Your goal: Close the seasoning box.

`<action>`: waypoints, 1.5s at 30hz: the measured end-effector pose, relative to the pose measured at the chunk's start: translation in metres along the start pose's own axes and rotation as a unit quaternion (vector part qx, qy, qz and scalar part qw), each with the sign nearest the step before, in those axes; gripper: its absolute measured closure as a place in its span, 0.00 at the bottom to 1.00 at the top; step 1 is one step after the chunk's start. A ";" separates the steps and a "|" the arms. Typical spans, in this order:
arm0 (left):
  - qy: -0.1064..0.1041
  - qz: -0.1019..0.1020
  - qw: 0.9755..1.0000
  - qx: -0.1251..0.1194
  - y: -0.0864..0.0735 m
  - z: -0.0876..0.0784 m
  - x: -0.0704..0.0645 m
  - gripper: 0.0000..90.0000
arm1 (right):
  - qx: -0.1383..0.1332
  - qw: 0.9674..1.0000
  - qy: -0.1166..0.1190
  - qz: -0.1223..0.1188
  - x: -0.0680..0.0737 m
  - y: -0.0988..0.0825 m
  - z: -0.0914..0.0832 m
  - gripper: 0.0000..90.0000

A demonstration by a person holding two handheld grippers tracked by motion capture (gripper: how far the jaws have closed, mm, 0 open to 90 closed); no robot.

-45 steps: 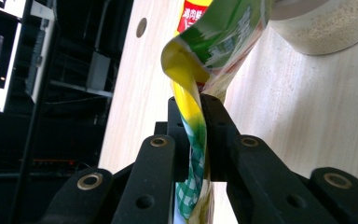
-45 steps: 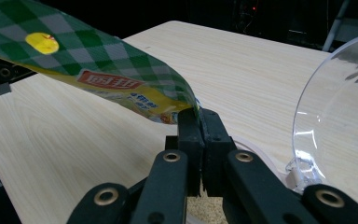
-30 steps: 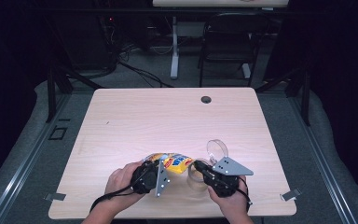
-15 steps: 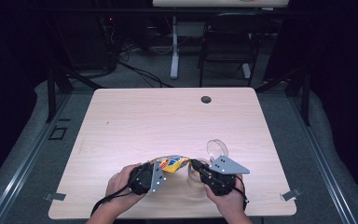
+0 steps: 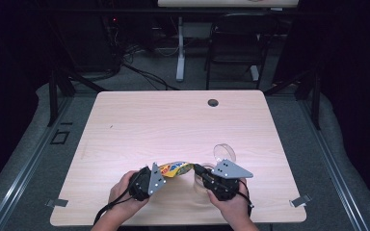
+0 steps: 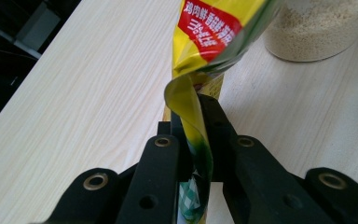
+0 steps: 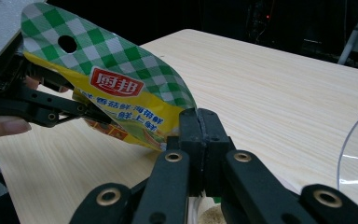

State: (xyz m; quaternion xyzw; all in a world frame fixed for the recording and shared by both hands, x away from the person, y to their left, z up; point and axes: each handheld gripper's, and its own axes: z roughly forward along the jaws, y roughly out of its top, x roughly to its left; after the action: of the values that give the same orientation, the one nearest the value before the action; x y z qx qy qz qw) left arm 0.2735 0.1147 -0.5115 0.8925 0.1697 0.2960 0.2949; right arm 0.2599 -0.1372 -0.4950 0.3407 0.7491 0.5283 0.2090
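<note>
You have the seasoning packet [image 5: 174,169] strung between both tools, just above the desk [image 5: 173,120] near the middle of its front edge. Your left gripper [image 6: 192,140] is pinching one end of it, the foil twisted into a narrow strip between the pressed-together jaws. Your right gripper [image 7: 199,135] has its jaws pressed together on the opposite corner, at the yellow edge below the green check pattern.

What has changed over the last second is small: the left hand has sunk and drawn a little toward the front edge, so the packet now lies flatter and more stretched than it did (the right hand has barely shifted). That reads as tension being put on the foil, so you look to be at the tearing step, with the packet not yet visibly opened.

The clear jar of pale granules [image 6: 314,28] stands just beyond the packet, below your right tool, and its clear lid [image 5: 224,153] lies on the desk behind it, toward the right edge. Once the packet gives, expect the contents to spill quickly, so keep it over the jar.
</note>
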 end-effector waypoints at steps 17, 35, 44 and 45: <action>-0.038 -0.069 0.997 -0.021 -0.012 0.002 0.009 0.97 | -0.005 1.000 0.012 -0.002 0.002 -0.003 0.000 0.90; -0.066 -0.097 0.993 -0.031 -0.017 0.003 0.019 0.97 | -0.011 1.000 0.005 0.000 0.000 -0.009 -0.011 0.74; -0.092 -0.135 0.985 -0.050 -0.027 0.003 0.031 0.97 | -0.017 1.000 -0.010 0.005 -0.001 -0.013 -0.025 0.69; -0.095 -0.142 0.984 -0.052 -0.028 0.002 0.032 0.97 | -0.021 1.000 -0.011 0.008 -0.001 -0.014 -0.026 0.69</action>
State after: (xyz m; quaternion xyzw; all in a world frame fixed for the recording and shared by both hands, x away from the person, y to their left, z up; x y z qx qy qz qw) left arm 0.2960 0.1506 -0.5170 0.8669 0.2502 0.1735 0.3947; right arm 0.2393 -0.1579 -0.4986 0.3479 0.7329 0.5417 0.2199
